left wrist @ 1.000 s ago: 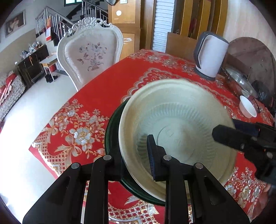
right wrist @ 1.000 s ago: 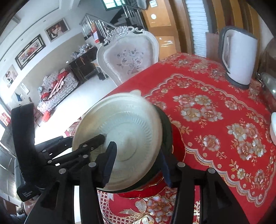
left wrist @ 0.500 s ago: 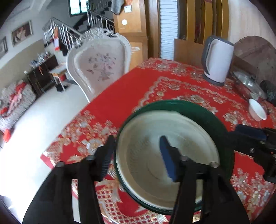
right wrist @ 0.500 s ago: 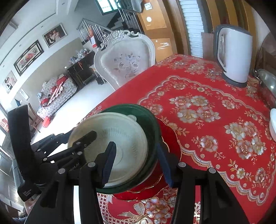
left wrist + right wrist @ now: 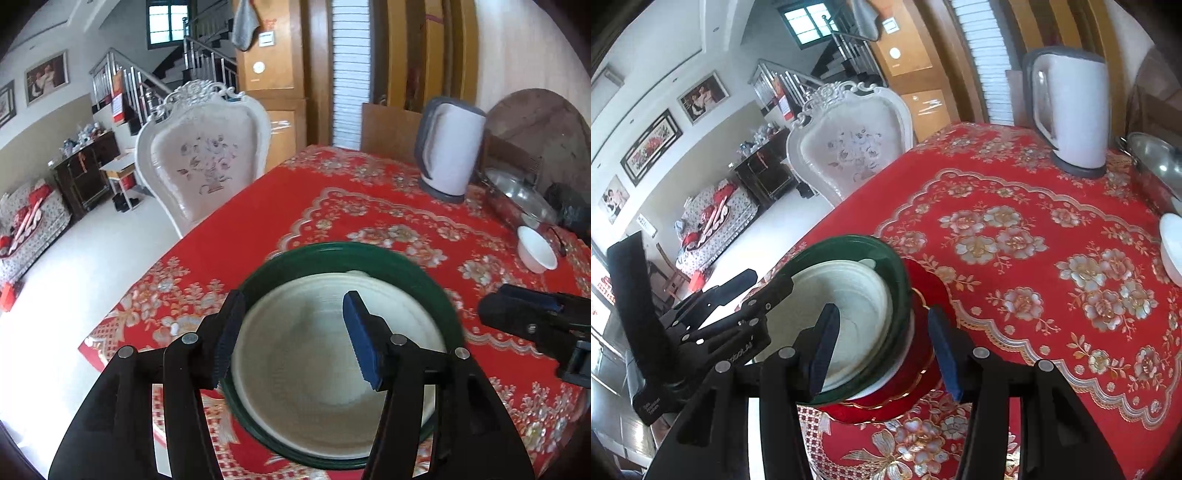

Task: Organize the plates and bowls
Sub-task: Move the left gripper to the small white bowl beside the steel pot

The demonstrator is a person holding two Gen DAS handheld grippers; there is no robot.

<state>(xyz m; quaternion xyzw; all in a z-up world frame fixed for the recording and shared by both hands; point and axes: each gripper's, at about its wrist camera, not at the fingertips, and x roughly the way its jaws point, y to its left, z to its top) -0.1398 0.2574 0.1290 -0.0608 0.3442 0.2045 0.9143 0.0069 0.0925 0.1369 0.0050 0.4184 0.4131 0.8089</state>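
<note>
1. Cream plate lies nested inside the green bowl, and in the right wrist view that pair sits atop a red dish on the table; stacking largest-under-smallest looks like the point of the arrangement.
2. Left tongs stand open with nothing pressed between the pads; their jaws have just been opening, which reads as a release of the plate into the stack.
3. Right tongs are parted too, one finger over the plate and the other outside the green rim; whether a pad touches the rim I cannot tell, as it is blurred, but they seem placed to steady the stack.
4. A small white bowl waits well apart toward the far right, likely the next piece to gather.
5. A white kettle and a steel pan stand near that bowl and would crowd a reach from that side; the white chair is beyond the table edge and out of the way.
</note>
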